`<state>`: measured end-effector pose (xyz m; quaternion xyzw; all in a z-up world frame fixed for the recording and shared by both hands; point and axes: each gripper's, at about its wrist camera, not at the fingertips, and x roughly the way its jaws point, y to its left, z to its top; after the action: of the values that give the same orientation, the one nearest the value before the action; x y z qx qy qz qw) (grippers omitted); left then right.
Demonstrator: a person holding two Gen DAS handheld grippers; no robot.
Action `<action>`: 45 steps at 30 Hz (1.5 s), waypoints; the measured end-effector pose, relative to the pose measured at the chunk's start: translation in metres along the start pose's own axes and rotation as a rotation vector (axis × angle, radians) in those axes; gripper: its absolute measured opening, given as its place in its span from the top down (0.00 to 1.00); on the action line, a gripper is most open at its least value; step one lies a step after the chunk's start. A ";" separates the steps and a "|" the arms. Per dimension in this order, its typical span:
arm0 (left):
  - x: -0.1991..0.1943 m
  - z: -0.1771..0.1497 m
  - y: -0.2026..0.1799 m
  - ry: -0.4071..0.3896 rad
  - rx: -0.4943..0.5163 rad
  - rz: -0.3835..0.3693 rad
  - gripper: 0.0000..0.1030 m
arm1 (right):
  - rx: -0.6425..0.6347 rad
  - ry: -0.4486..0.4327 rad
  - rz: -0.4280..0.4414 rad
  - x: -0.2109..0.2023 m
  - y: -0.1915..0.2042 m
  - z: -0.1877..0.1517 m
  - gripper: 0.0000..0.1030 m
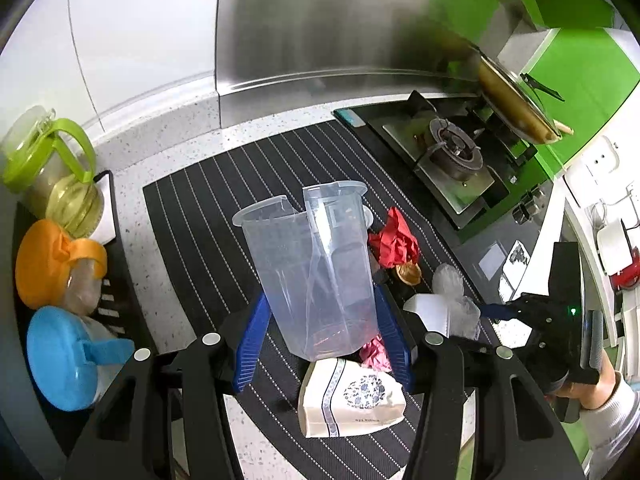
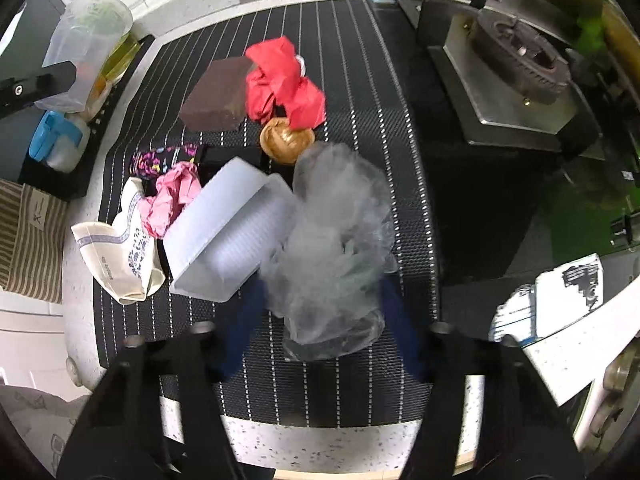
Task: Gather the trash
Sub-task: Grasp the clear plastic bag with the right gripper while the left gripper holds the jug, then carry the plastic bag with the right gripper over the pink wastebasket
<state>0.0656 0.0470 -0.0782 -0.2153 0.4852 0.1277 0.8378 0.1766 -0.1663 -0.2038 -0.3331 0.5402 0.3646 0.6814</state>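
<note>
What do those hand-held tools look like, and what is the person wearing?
Each tool has black, angular plastic arms with round silver pivot pins and ribbed blue fingers. The right tool, seen from the left one, has a bulky black body with a small green light. The person wears a white sleeve.

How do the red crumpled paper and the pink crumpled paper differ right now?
The red crumpled paper is the larger wad; the pink crumpled paper is smaller. The red one lies farther back on the striped mat, between the brown block and the gold wrapper; the pink one sits nearer, wedged between the white printed paper bag and the white plastic tray. Both are loose on the mat, ungripped.
</note>
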 end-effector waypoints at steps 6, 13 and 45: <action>0.001 -0.005 -0.003 0.006 0.009 -0.005 0.49 | 0.007 -0.019 0.012 -0.005 -0.004 -0.006 0.92; -0.009 -0.007 -0.024 -0.012 0.110 -0.035 0.49 | 0.069 -0.092 -0.006 -0.042 -0.007 -0.020 0.94; 0.060 -0.174 -0.339 0.137 0.849 -0.493 0.49 | 0.889 -0.250 -0.278 -0.126 -0.103 -0.375 0.94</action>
<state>0.1067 -0.3341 -0.1261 0.0288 0.4831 -0.2976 0.8229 0.0614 -0.5543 -0.1469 -0.0322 0.5079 0.0410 0.8598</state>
